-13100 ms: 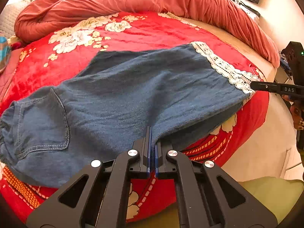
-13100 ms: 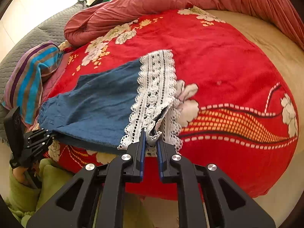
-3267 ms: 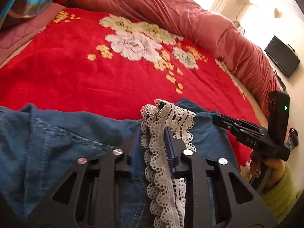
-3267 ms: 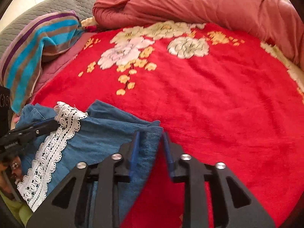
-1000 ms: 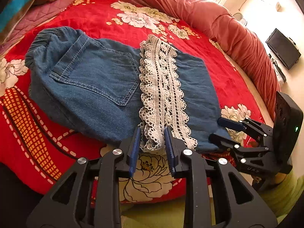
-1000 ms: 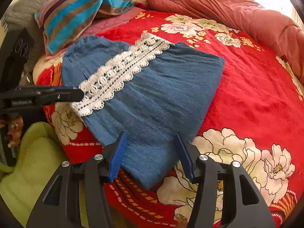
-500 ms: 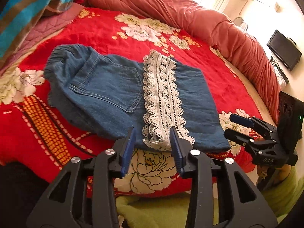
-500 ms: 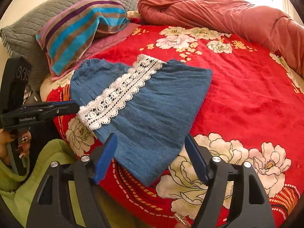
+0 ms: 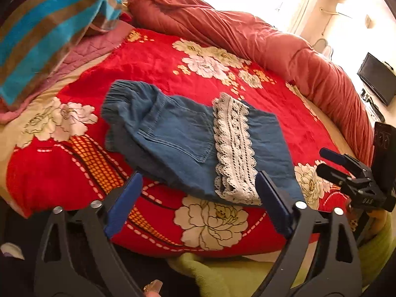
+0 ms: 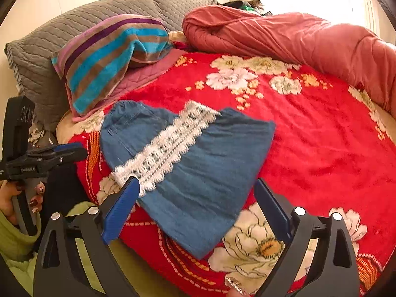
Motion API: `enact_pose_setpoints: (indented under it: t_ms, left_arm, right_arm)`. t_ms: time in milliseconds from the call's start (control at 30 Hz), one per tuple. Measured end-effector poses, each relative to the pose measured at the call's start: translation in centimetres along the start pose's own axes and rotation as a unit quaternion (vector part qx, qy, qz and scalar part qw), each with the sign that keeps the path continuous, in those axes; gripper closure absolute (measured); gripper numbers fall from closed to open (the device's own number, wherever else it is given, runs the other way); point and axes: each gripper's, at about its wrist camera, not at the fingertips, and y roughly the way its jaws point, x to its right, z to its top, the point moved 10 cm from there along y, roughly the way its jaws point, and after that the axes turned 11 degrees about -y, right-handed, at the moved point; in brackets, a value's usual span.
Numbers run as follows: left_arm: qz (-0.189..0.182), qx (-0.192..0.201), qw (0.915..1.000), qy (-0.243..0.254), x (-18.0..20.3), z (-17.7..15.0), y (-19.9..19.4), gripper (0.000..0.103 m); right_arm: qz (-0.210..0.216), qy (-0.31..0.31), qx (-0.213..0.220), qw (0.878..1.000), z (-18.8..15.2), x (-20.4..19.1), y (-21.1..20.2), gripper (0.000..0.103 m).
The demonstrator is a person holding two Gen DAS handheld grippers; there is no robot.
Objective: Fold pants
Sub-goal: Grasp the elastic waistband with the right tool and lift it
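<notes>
Folded once and lying flat: pants (image 9: 188, 143) near the front edge of the bed (image 9: 222, 250), waistband toward the left edge, lace hem (image 9: 234, 148) laid across the middle of the denim, fold line toward the right. Left gripper (image 9: 198, 198) hovering off the front edge, jaws spread wide and empty, lace end framed between them. Right gripper (image 10: 195, 208) likewise clear of the cloth, jaws wide apart, nothing held, aimed at the near corner of the folded end.

Judged stage: between folds, first lengthwise-to-half fold done, a second one likely to come to make a compact packet. Next move, as judged: a bite on the folded end near the front edge and at its far corner, both layers caught together, then a carry over toward the waistband. Lace loose and scalloped, liable to slip or bunch if pinched alone.

Room: bare red blanket (image 10: 321, 148) wide open behind and to the right of the pants; striped pillow (image 10: 109, 57) and grey pillow (image 10: 37, 57) crowding the back left corner; rolled quilt (image 10: 297, 39) along the back edge, well apart from the pants. Near corner of the denim close to the front edge, at some risk of sliding off.
</notes>
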Motion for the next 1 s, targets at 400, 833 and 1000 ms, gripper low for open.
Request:
enact_pose_setpoints:
  t_ms: [400,833,1000]
  left_arm:
    - [0.018,0.012,0.9973,-0.070,-5.6,1.6,-0.3,0.010]
    - [-0.017,-0.018,0.9920,-0.124,-7.4,1.8,2.7,0.012]
    - [-0.047,-0.045,0.9872,-0.146,-6.8,1.6,4.5,0.015]
  right_arm:
    - [0.037,-0.046,0.008,0.998,5.9,-3.0,3.2,0.010]
    - [0.116,-0.108,-0.035,0.987,13.5,-6.9,12.4,0.010]
    - [0.148,-0.168,-0.066,0.972,14.5,-9.6,15.6,0.010]
